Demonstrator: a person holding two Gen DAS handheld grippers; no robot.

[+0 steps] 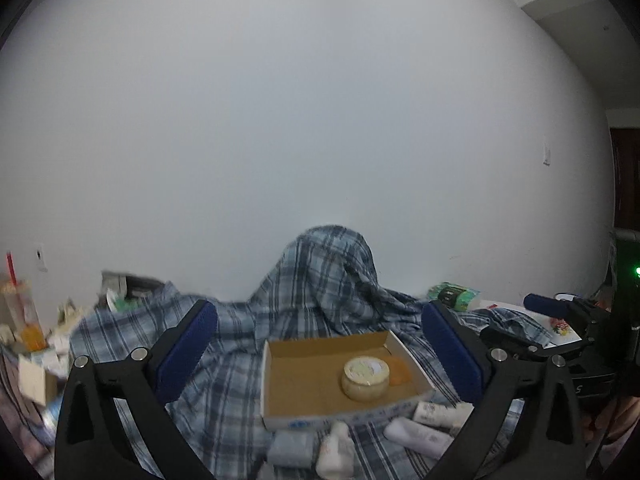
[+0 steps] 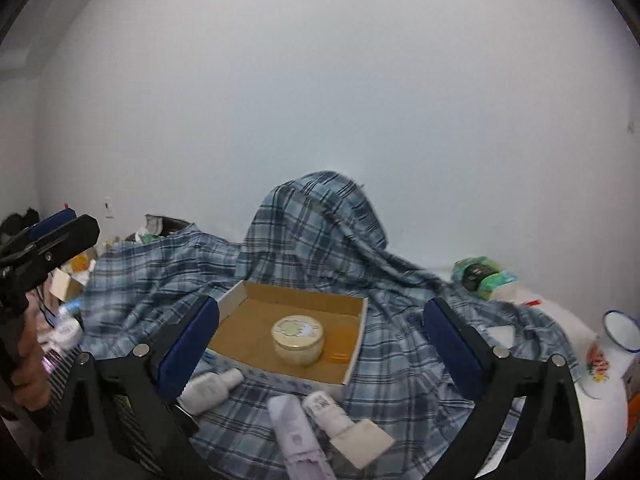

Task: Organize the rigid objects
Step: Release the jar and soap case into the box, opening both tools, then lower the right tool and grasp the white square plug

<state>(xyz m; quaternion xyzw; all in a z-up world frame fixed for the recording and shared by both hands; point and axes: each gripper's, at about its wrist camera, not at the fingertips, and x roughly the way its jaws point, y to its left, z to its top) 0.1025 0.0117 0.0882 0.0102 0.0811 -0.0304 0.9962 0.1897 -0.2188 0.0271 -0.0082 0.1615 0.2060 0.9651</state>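
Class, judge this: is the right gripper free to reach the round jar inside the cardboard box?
Probably yes: the right gripper is open, the jar sits ahead between its fingers, and the box is topless.

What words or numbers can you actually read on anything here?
None can be read.
Box: blue print on the front wall, blurred.
Jar lid: pale picture, no legible text.
Bottles: label marks too small.
Green pack: dark label, unreadable.

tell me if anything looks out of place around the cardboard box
Yes: only the round jar sits in the cardboard box, while white bottles lie toppled on the plaid cloth outside its front edge.
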